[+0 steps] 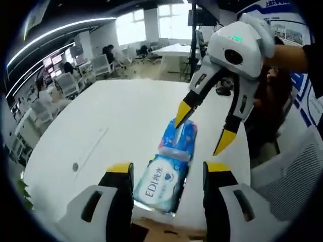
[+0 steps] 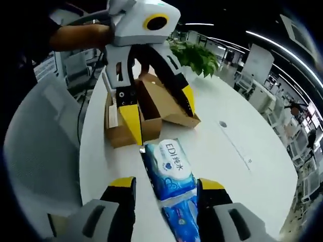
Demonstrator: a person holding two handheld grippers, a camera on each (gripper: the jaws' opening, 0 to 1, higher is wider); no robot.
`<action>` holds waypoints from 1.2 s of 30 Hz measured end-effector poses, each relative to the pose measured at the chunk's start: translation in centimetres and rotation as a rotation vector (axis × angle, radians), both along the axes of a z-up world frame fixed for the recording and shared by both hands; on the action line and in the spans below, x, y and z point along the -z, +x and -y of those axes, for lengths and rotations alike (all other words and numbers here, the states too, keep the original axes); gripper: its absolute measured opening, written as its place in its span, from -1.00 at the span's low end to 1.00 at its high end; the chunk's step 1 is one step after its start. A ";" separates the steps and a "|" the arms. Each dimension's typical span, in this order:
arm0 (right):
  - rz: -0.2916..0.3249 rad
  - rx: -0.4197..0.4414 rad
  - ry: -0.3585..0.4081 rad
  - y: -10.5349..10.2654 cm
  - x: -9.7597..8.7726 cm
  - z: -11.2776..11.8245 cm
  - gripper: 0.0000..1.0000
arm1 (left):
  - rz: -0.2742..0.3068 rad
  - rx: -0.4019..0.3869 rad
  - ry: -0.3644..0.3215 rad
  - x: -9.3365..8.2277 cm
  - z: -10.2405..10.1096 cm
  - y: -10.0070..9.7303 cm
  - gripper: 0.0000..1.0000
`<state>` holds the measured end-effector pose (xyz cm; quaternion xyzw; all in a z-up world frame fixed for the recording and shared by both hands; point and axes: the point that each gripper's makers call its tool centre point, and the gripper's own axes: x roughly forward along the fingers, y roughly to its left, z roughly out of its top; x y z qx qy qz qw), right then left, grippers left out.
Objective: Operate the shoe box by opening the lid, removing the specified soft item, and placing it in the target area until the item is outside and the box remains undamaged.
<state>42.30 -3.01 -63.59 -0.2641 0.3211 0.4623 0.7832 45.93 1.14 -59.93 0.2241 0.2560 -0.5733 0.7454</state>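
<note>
Blue and white plastic: two soft wipe packs lie end to end on the white table (image 2: 242, 151), already outside the brown cardboard shoe box (image 2: 144, 113), which sits open just beyond them with its lid (image 2: 174, 108) folded back. The pack marked EDI (image 2: 169, 164) lies nearest the box; the bluer pack (image 2: 181, 222) lies on its far side, away from the box.

The left gripper (image 2: 161, 121) hangs spread wide over the box-side end of the EDI pack, holding nothing. The right gripper (image 2: 165, 194) also stands wide open, its jaws flanking the packs without closing on them.

To finish well, I judge each gripper should lift straight up and away from the packs, keeping the left one's lower jaw clear of the box wall so the cardboard isn't bent or dragged.
</note>
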 end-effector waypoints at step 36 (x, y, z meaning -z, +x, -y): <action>-0.074 -0.349 0.012 -1.9 5.0 -19.3 0.01 | 0.077 -0.364 -0.140 -2.2 -22.1 -9.6 0.60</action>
